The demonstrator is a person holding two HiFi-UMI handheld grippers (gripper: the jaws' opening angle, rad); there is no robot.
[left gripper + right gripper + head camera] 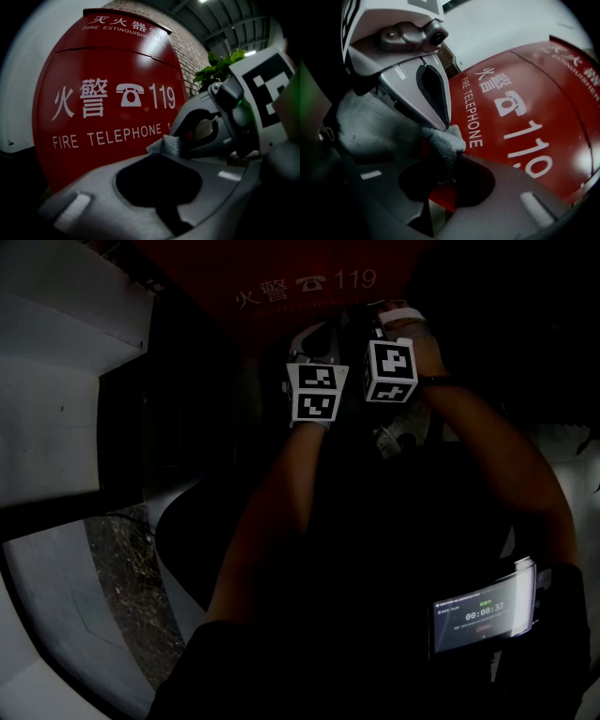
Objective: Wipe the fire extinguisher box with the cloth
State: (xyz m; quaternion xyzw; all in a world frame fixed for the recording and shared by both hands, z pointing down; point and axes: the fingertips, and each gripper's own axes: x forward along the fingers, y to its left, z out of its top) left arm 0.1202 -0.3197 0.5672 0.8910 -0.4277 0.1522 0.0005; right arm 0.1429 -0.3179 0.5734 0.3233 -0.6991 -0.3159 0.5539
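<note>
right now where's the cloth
In the right gripper view the grey cloth sits mid-frame, pinched where the left tool and right tool meet, before the red fire extinguisher box.

**Grey fingers, white housings, black-and-white cubes**

The left gripper (pixel 162 151) and right gripper (pixel 454 161) look alike. Each has matte grey fingers (pixel 525 187) with a dark rounded hollow at the base and small pale rectangular marks, plus a white housing. Each carries a white cube (pixel 315 392) printed with black square markers. The left one has a grey bracket with a dark round lens (pixel 436 37). The person wears dark clothing and a dark wristband (pixel 434 381).
</note>
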